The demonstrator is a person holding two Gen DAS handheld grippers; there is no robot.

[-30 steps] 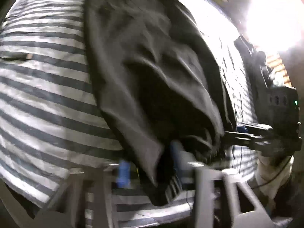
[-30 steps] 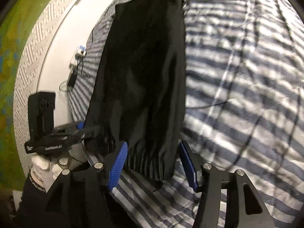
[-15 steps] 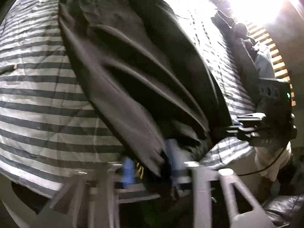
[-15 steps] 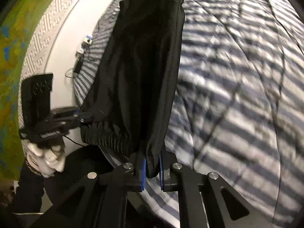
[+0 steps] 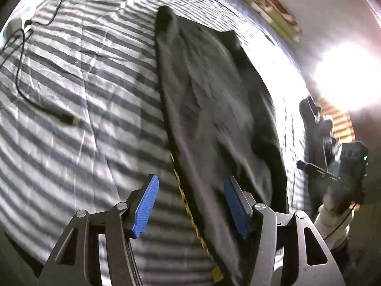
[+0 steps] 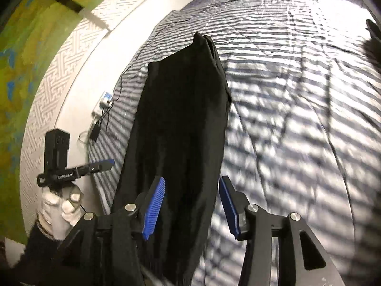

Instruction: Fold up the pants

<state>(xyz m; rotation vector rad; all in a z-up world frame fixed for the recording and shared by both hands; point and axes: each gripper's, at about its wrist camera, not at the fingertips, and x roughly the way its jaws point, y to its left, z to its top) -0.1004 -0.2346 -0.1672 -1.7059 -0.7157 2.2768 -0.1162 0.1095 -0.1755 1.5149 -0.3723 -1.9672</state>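
Observation:
The dark pants [image 5: 214,119] lie lengthwise, folded into a long strip, on the striped bedding [image 5: 71,83]. My left gripper [image 5: 190,206] is open, its blue pads [image 5: 145,205] straddling the near end of the pants, whose edge with a yellow trim runs between them. In the right wrist view the pants [image 6: 181,131] look black, and my right gripper [image 6: 191,207] is open over their near end with the cloth lying loose between the jaws. The other gripper shows in each view: the left one [image 6: 107,163] held by a white-gloved hand [image 6: 62,205], the right one [image 5: 301,164] at the bed's edge.
A black cable with a plug [image 5: 66,119] crosses the bedding left of the pants. A white power strip [image 6: 104,100] sits at the bed's left edge by the patterned wall [image 6: 59,71]. Dark clothes [image 5: 316,124] are piled at the far right under a glaring light [image 5: 345,78].
Half a second ago both grippers were shut on the lifted pants. Now both are open and the pants lie flatter along the bed.

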